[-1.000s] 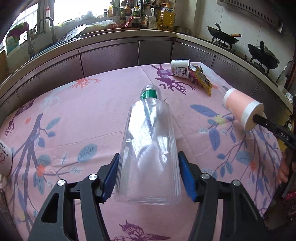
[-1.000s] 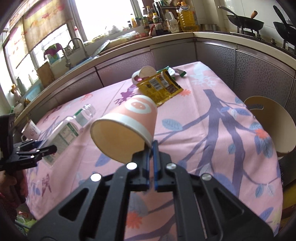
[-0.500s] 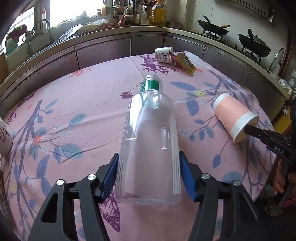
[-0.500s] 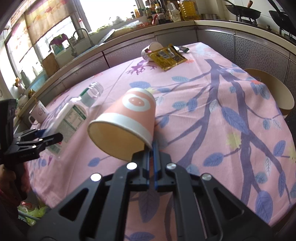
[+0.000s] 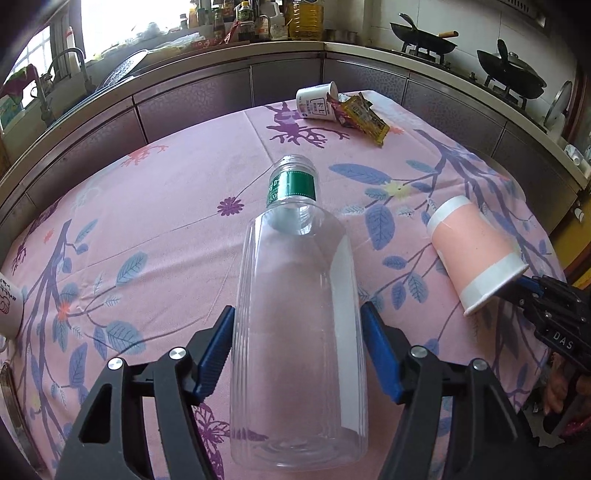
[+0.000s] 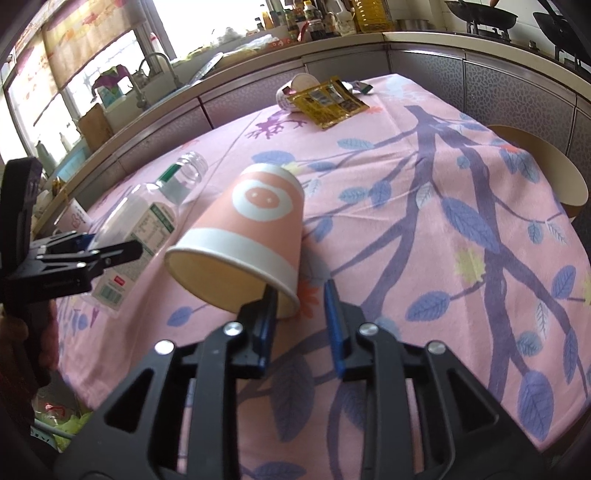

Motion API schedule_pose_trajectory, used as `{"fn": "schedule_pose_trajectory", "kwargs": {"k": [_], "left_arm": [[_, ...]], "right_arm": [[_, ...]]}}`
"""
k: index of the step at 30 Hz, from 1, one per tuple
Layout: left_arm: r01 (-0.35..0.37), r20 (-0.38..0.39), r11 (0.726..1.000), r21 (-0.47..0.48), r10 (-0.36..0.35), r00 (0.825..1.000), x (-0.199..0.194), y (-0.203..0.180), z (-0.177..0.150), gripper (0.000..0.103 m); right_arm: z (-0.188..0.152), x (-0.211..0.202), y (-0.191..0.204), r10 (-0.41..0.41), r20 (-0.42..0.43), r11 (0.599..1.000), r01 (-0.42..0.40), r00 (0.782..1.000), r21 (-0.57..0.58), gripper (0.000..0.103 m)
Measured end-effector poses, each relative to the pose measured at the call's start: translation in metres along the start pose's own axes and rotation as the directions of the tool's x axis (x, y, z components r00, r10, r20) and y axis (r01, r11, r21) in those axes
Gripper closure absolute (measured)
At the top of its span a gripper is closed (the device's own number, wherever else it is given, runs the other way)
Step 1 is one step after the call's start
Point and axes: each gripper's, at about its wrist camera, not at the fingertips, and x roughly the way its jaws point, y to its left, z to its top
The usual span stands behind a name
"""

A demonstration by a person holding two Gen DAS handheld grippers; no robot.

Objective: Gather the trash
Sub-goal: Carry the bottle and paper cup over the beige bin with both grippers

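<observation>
Pink floral tablecloth (image 5: 166, 206) under kitchen counters, left gripper (image 5: 297, 354) at lower centre opening around clear bottle (image 5: 299, 314), pads just clear, right gripper (image 6: 300, 317) opening, cup (image 6: 251, 236) rim loose between jaws.

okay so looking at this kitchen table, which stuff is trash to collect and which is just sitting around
Trash to collect:
- clear plastic bottle, between the opening left gripper jaws
- pink paper cup, at the opening right gripper
- white cup lying on its side
- yellow snack wrapper

Just sitting around:
- woks on the stove
- oil bottle
- mug at table edge
</observation>
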Motion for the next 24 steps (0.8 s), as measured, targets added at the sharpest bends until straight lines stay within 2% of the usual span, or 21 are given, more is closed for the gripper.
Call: {"fn": "schedule_pose_trajectory", "kwargs": {"k": [5,7,8,9,12,15,20,24], "left_arm": [[0.02,0.016,1.0,-0.017,-0.02,1.0,-0.002,0.002,-0.001,0.037],[0.027,0.026,0.999,-0.024,-0.026,0.999,-0.003,0.003,-0.001,0.042],[0.035,0.029,0.999,-0.025,-0.035,0.999,-0.003,0.003,-0.001,0.042],[0.047,0.035,0.999,-0.027,-0.046,0.998,-0.004,0.004,-0.001,0.043],[0.065,0.041,0.998,-0.021,-0.064,0.997,-0.005,0.002,-0.001,0.044],[0.116,0.05,0.993,-0.035,-0.114,0.992,-0.007,-0.002,0.007,0.044],[0.231,0.062,0.973,-0.007,-0.23,0.971,-0.005,-0.029,0.039,0.044],[0.347,0.029,0.936,0.063,-0.35,0.936,0.007,-0.074,0.078,0.044]], "right_arm": [[0.002,-0.002,0.002,0.003,0.013,1.0,-0.003,1.0,-0.003,0.076],[0.002,-0.002,0.003,0.011,0.016,1.0,-0.011,1.0,-0.006,0.076],[0.003,-0.001,0.003,0.017,0.016,1.0,-0.017,1.0,-0.01,0.078],[0.003,-0.002,0.003,0.022,0.02,1.0,-0.022,1.0,-0.012,0.096],[0.005,-0.004,0.001,0.044,0.027,0.999,-0.044,0.999,-0.001,0.099],[0.011,-0.009,-0.007,0.06,0.041,0.998,-0.061,0.997,0.033,0.099],[0.027,-0.03,-0.042,0.023,0.118,0.992,-0.037,0.993,0.12,0.099],[0.037,-0.047,-0.088,-0.034,0.161,0.977,-0.002,0.986,0.215,0.099]]}}
